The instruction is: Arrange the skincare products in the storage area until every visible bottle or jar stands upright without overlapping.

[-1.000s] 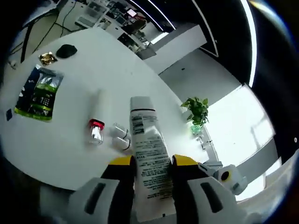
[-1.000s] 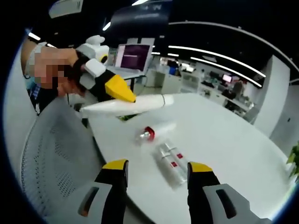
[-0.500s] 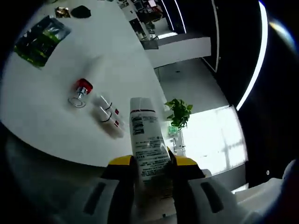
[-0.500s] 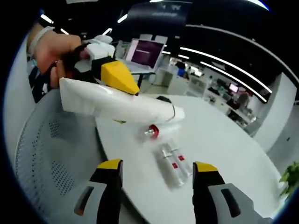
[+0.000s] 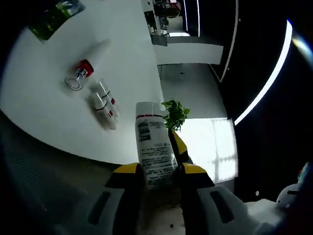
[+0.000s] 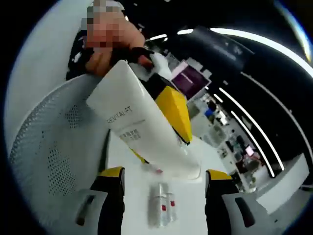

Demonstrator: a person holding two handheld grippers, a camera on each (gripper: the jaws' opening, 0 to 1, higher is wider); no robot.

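White tube (image 5: 154,149) with printed text clamped between the yellow-tipped jaws of the left gripper (image 5: 155,171), lower centre of the left gripper view, cap end pointing up the frame. Lifted clear of the white table (image 5: 44,122), which fills the upper left. Lying there on their sides: a red-capped bottle (image 5: 84,71) and, just beside it toward the centre, two small clear vials (image 5: 102,104) side by side. Green packet (image 5: 51,14) at the top left edge. Potted plant (image 5: 173,113) behind the tube, centre frame.

Same tube (image 6: 142,132) large across the middle of the right gripper view, slanting from upper left to lower right, pinched by the left gripper (image 6: 173,110), a hand (image 6: 115,41) gripping it at the top. Right gripper (image 6: 164,181) spread wide at the bottom, holding nothing. Vials (image 6: 161,208) lying between its jaws, low centre. Mesh chair back (image 6: 54,156) at left.
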